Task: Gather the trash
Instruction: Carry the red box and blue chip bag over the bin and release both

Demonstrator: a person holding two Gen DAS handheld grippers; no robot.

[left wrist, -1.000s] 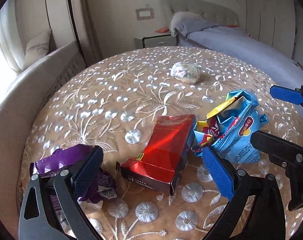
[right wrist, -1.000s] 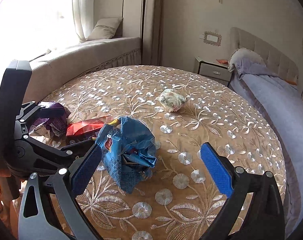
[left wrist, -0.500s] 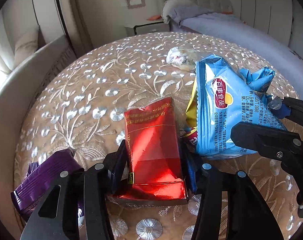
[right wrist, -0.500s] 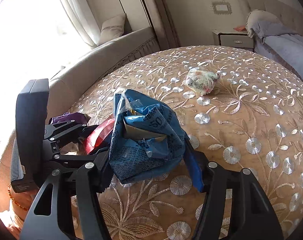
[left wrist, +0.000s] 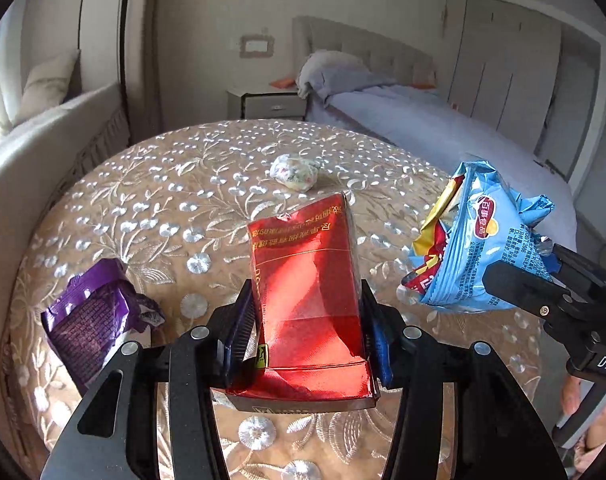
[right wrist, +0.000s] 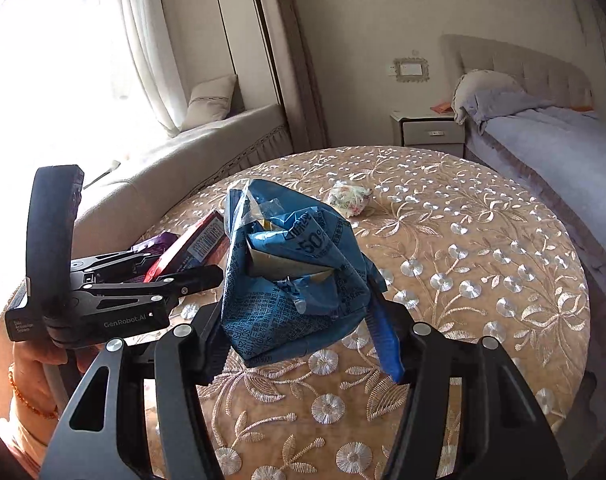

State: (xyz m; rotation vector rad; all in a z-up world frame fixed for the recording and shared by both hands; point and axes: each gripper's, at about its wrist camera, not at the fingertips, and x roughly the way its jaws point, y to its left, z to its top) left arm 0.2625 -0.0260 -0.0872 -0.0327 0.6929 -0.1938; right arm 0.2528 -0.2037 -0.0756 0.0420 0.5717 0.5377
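The left hand-held gripper [left wrist: 307, 340] was clenched on a red foil packet [left wrist: 307, 300], its pads pressing both sides and the packet lifted clear of the round embroidered tabletop [left wrist: 163, 208]. The right hand-held gripper [right wrist: 303, 320] gripped a crumpled blue snack bag [right wrist: 291, 272], also raised off the cloth. To the left a purple wrapper [left wrist: 91, 316] lay on the tabletop near its edge. Farther back, a crumpled white wad [left wrist: 295, 172] rested on the cloth, well apart from both. Beyond stood a nightstand [left wrist: 271, 104] and a bed [left wrist: 423, 128].
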